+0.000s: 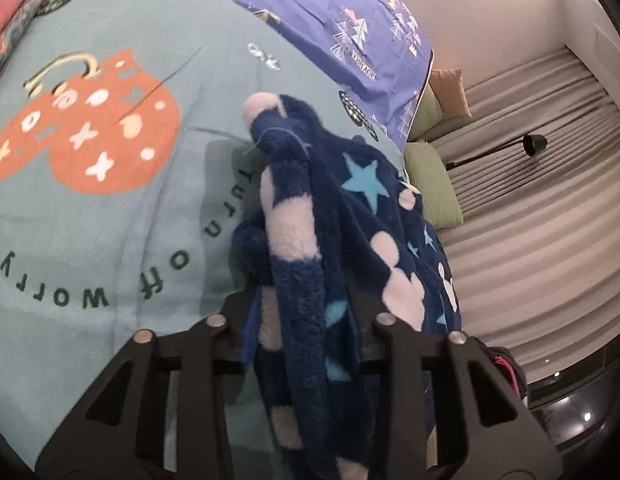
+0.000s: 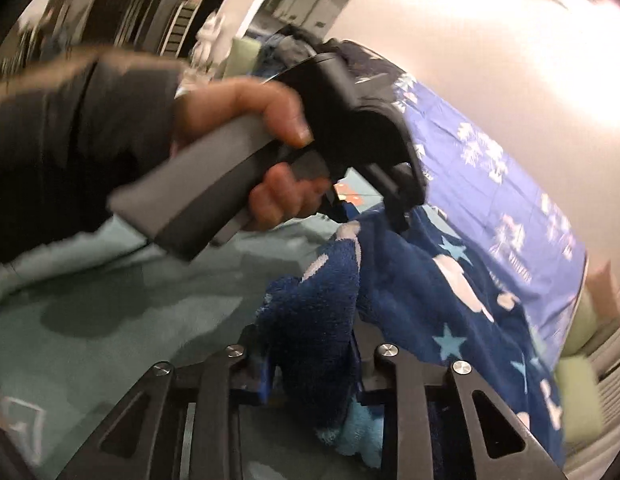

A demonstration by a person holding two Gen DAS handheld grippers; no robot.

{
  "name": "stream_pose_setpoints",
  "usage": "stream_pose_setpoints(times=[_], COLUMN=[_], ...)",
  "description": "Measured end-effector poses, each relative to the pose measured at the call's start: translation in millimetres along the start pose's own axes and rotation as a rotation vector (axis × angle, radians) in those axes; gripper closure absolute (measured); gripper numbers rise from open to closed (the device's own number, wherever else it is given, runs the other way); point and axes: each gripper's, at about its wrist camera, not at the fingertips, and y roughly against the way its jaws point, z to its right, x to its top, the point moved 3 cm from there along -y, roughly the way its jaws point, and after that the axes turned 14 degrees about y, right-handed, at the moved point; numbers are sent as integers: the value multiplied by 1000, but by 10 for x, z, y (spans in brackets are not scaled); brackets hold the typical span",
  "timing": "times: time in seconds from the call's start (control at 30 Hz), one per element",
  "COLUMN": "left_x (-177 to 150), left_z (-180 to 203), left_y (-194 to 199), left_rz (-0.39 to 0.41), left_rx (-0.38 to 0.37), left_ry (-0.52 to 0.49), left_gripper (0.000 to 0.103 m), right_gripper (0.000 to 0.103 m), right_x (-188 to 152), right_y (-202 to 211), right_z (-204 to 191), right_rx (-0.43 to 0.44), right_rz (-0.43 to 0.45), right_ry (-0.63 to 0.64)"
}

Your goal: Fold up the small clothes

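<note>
Presently both the left gripper (image 1: 306,320) and right gripper (image 2: 310,352) have jaws pinching the fleece garment (image 1: 350,216), lifted just above the near bed blanket (image 1: 110,208).

Clearance around both claws, over the bed

Left claw (image 1: 306,320): teal blanket (image 1: 110,220) lies open to its left; fleece garment (image 1: 330,220) fills the space ahead. Right claw (image 2: 310,356): the person's hand (image 2: 266,160) and other handle block ahead-left; fleece blocks ahead-right.
</note>
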Motion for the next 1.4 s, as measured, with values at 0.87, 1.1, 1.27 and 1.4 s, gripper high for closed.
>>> stream_pose_setpoints(times=[0.87,1.1,1.27,1.4], left_x=[-295,-643,-944,-1162], left_z=[2198,2925,3326,3489], left_y=[-80,-573,-1121,-1565], left_rz=[80,56,12,-23], left_rx=[195,278,346,412], left_ry=[-379,-510,-599,-655], left_gripper=[78,78,78,78], right_gripper=[78,78,78,78], right_x=[-566,-1170,-1720,-2177], right_y=[941,1252,1408,1446], right_z=[1341,1829,2142,2287], right_rx=[-13,2,6,25], right_rz=[250,309,328,320], right_ry=[-506,-721,-891,-1040])
